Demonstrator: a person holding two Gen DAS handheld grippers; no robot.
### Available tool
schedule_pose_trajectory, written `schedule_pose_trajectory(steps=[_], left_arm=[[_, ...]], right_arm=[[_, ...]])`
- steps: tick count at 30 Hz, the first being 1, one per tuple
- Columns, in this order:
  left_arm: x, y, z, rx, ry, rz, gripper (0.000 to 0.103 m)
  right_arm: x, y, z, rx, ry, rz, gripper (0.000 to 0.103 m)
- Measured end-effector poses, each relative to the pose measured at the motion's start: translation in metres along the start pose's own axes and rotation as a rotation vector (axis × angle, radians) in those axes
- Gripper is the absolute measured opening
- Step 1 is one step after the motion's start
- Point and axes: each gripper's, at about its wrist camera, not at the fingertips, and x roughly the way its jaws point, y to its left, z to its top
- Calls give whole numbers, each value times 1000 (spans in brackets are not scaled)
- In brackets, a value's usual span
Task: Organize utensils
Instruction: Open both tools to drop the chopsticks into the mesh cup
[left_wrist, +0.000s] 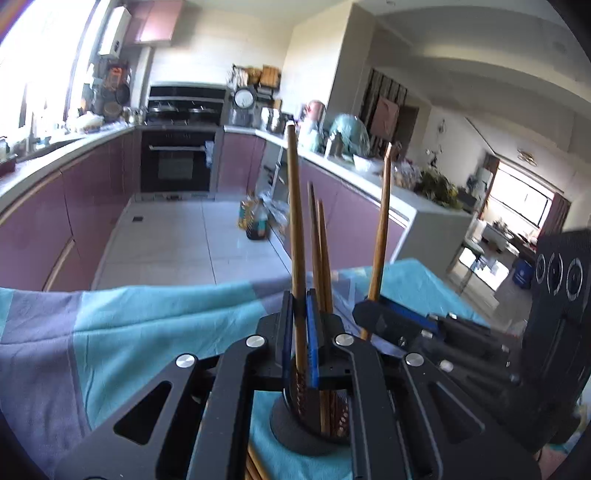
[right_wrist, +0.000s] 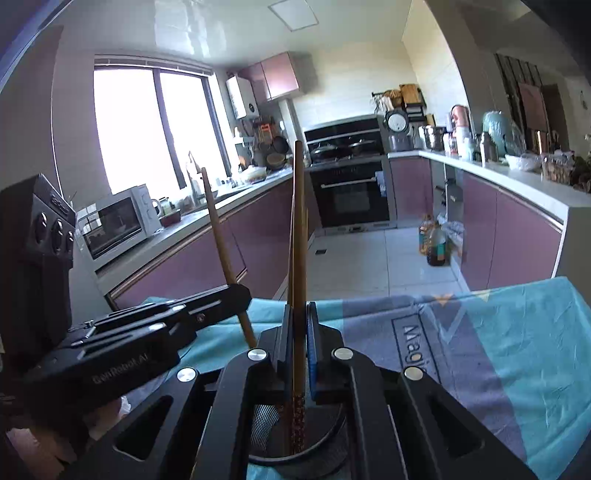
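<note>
A black mesh holder (left_wrist: 295, 428) stands on the teal and grey tablecloth (left_wrist: 129, 325). My left gripper (left_wrist: 299, 295) is shut on an upright wooden chopstick (left_wrist: 295, 221) whose patterned lower end reaches into the holder. Two more chopsticks (left_wrist: 319, 251) stand in the holder behind it. To the right, my right gripper (left_wrist: 369, 306) is shut on another chopstick (left_wrist: 382, 221). In the right wrist view, the right gripper (right_wrist: 300, 306) clamps its chopstick (right_wrist: 299, 221), whose patterned end is inside the holder (right_wrist: 264, 424). The left gripper (right_wrist: 240, 291) with its chopstick (right_wrist: 218, 229) is beside it.
Loose chopsticks (left_wrist: 255, 465) lie on the cloth by the holder's base. Beyond the table's far edge (right_wrist: 443, 291) are tiled floor, purple cabinets (right_wrist: 517, 236), an oven (right_wrist: 351, 192), oil bottles (right_wrist: 434, 240) on the floor and a microwave (right_wrist: 118, 221) on the left counter.
</note>
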Motion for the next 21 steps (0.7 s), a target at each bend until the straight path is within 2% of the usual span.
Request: schedule_pose_trajectory(steps=[5, 14, 17, 21], left_arm=[[5, 4, 0, 21, 54, -22, 8], [3, 16, 14, 16, 162, -74, 8], [5, 22, 18, 5, 208, -99, 8], [3, 28, 23, -1, 245, -126, 8]], right_arm=[[2, 5, 2, -3, 77, 27, 6], [15, -1, -3, 16, 164, -3, 9], [17, -3, -4, 17, 165, -15, 22], [13, -4, -6, 20, 155, -17, 27]])
